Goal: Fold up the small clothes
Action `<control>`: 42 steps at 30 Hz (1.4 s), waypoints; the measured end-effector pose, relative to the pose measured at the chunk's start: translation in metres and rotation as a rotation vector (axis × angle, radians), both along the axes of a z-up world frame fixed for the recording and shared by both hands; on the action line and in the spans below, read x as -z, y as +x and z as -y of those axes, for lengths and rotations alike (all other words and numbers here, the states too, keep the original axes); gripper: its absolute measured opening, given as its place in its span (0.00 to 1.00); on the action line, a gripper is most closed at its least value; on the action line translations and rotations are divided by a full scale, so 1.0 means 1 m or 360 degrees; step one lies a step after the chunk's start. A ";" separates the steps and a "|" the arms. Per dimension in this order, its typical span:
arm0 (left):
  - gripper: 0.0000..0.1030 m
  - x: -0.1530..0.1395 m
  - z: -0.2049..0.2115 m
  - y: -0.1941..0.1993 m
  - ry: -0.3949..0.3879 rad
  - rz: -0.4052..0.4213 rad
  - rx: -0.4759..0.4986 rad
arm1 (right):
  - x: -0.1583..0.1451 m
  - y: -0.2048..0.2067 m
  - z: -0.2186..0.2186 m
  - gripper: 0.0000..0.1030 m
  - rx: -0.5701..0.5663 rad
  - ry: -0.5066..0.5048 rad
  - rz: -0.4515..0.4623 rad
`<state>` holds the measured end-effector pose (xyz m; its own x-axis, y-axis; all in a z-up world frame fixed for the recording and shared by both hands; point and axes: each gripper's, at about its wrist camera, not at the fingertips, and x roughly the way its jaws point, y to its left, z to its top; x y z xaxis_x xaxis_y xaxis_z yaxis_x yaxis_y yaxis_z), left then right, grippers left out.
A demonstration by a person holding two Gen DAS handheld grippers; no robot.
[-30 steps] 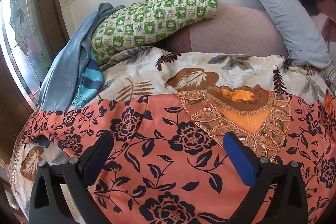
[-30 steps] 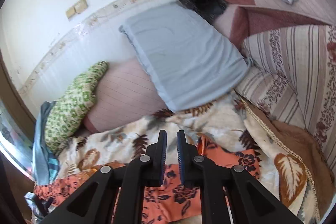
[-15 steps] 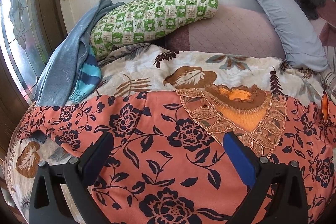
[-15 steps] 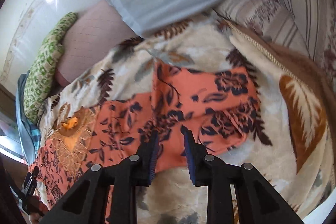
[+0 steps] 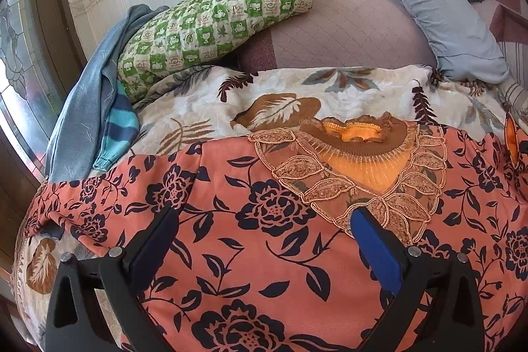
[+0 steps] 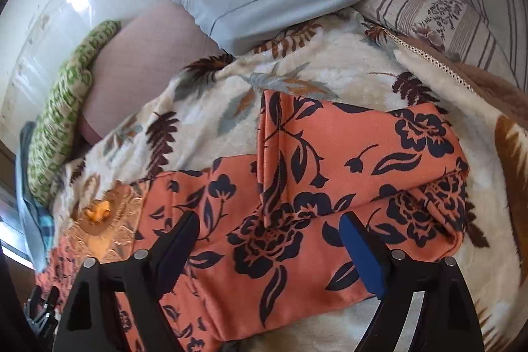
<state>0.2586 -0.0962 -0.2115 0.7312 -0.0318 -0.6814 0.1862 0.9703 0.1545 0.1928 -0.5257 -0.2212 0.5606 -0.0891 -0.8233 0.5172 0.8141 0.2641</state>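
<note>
An orange top with dark flowers [image 5: 264, 220] lies spread on the bed, its embroidered brown and orange neckline [image 5: 359, 160] facing the wall. My left gripper [image 5: 264, 230] hovers open over the chest of the top, nothing between its fingers. In the right wrist view the right sleeve [image 6: 363, 170] of the same top lies folded over itself on the blanket. My right gripper [image 6: 269, 230] is low over that sleeve with its jaws opening wide; the pads press on nothing.
A cream leaf-print blanket [image 5: 330, 88] covers the bed. A green checked pillow [image 5: 214, 18], a grey-blue pillow [image 5: 435, 5] and a pink cushion [image 5: 346, 32] lean on the tiled wall. Blue clothes [image 5: 95, 108] hang at the left by the window. A striped quilt [image 6: 455, 5] lies far right.
The right gripper dropped from high above the bed down to the sleeve and its jaws went from shut to wide open. The left gripper shifted only slightly and stayed open.
</note>
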 end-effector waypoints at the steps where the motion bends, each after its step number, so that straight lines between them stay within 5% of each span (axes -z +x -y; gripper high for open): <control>1: 1.00 0.000 0.000 0.000 0.0002 0.0008 0.0004 | 0.003 0.005 -0.001 0.79 -0.0006 -0.0009 -0.0025; 4: 1.00 0.001 0.002 0.001 0.0005 0.0011 0.0012 | 0.022 0.028 0.003 0.66 0.0084 -0.0138 -0.0205; 6: 1.00 0.003 0.002 0.002 0.0006 -0.0002 0.0013 | 0.043 0.039 0.015 0.44 0.0159 -0.0182 -0.0345; 8: 1.00 0.003 0.000 0.003 -0.0002 -0.0013 0.0008 | 0.044 0.038 0.021 0.36 0.0205 -0.0202 -0.0306; 11: 1.00 0.001 -0.004 0.005 -0.0043 -0.0027 -0.0005 | 0.029 0.015 0.031 0.09 0.0246 0.0001 -0.0132; 20: 1.00 -0.011 -0.011 -0.003 -0.0100 0.0003 -0.0020 | -0.059 -0.048 0.017 0.08 0.0127 0.0466 0.0402; 29: 1.00 -0.030 -0.066 0.004 -0.0106 0.0079 -0.0272 | -0.143 -0.017 -0.138 0.08 -0.0496 0.0773 0.0657; 32: 1.00 -0.034 -0.104 0.011 -0.0133 0.0085 -0.0425 | -0.142 0.010 -0.210 0.08 -0.0709 0.0823 0.0607; 35: 1.00 -0.034 -0.142 0.015 -0.0108 0.0107 -0.0577 | -0.109 0.043 -0.272 0.13 -0.0781 0.0795 0.0395; 39: 1.00 -0.028 -0.176 0.017 -0.0146 0.0079 -0.0705 | -0.039 0.088 -0.344 0.21 -0.0971 0.0492 0.0039; 42: 1.00 -0.025 -0.179 0.019 -0.0215 0.0041 -0.0687 | -0.007 0.107 -0.368 0.21 -0.1066 0.0394 -0.0045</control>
